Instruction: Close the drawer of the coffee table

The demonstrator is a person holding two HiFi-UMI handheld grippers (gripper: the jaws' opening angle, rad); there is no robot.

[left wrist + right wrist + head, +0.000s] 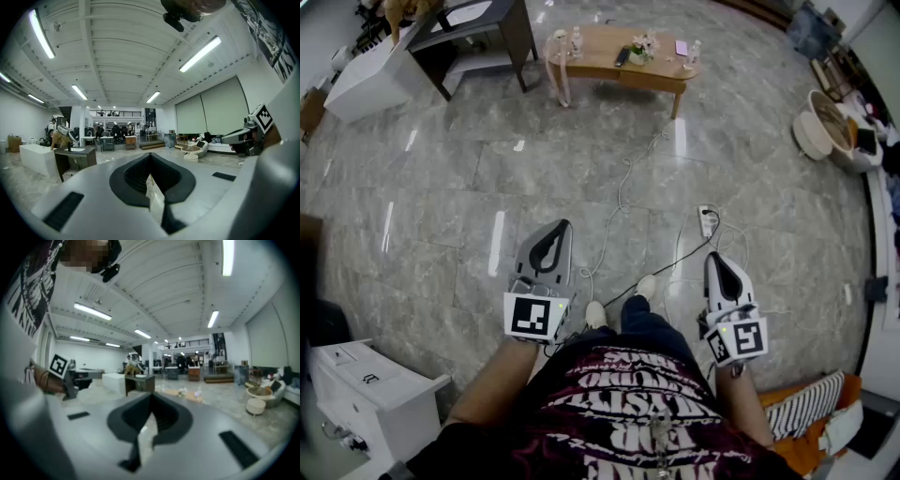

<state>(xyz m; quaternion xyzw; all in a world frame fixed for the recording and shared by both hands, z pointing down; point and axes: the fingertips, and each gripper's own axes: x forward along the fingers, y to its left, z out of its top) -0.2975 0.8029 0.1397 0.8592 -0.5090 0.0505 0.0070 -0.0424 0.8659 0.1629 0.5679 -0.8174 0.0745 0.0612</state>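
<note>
The wooden coffee table (pixel 619 58) stands far ahead across the marble floor, with bottles, a small plant and a phone on top. Its drawer cannot be made out from here. In the right gripper view the coffee table (pixel 183 393) shows small in the distance, and the left gripper view does not show it. My left gripper (pixel 551 234) and right gripper (pixel 716 261) are held in front of the person's body, pointing forward and well short of the table. Both are shut with nothing between the jaws, as the left gripper (pixel 150 157) and right gripper (pixel 151 398) show in their own views.
A power strip (pixel 707 221) and loose cables (pixel 623 187) lie on the floor between me and the table. A white cabinet (pixel 366 386) stands at the near left. A dark desk (pixel 492 26) and a white counter (pixel 366 77) are far left, and a round wicker chair (pixel 827 124) is far right.
</note>
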